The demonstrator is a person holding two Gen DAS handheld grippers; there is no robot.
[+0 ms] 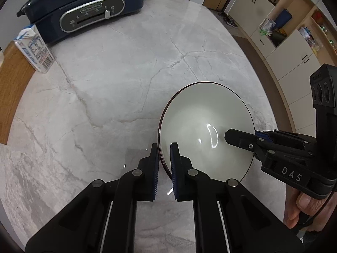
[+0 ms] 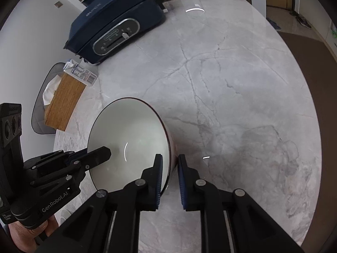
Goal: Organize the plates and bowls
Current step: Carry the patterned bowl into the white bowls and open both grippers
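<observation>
A white bowl with a dark rim (image 1: 202, 122) sits on the marble table (image 1: 118, 84); it also shows in the right wrist view (image 2: 130, 135). My left gripper (image 1: 164, 147) straddles the bowl's near-left rim, one pad inside and one outside, closed on the wall. My right gripper (image 2: 169, 160) straddles the opposite rim the same way, with a small gap at its outer pad. Each gripper shows in the other's view, one finger (image 1: 238, 137) reaching over the bowl's inside (image 2: 99, 155).
A dark blue electric grill (image 1: 84, 6) stands at the table's far left; it also shows in the right wrist view (image 2: 118, 27). A small milk carton (image 1: 34, 48) and a wooden board (image 1: 12, 84) are beside it. Cabinets (image 1: 284, 31) stand right.
</observation>
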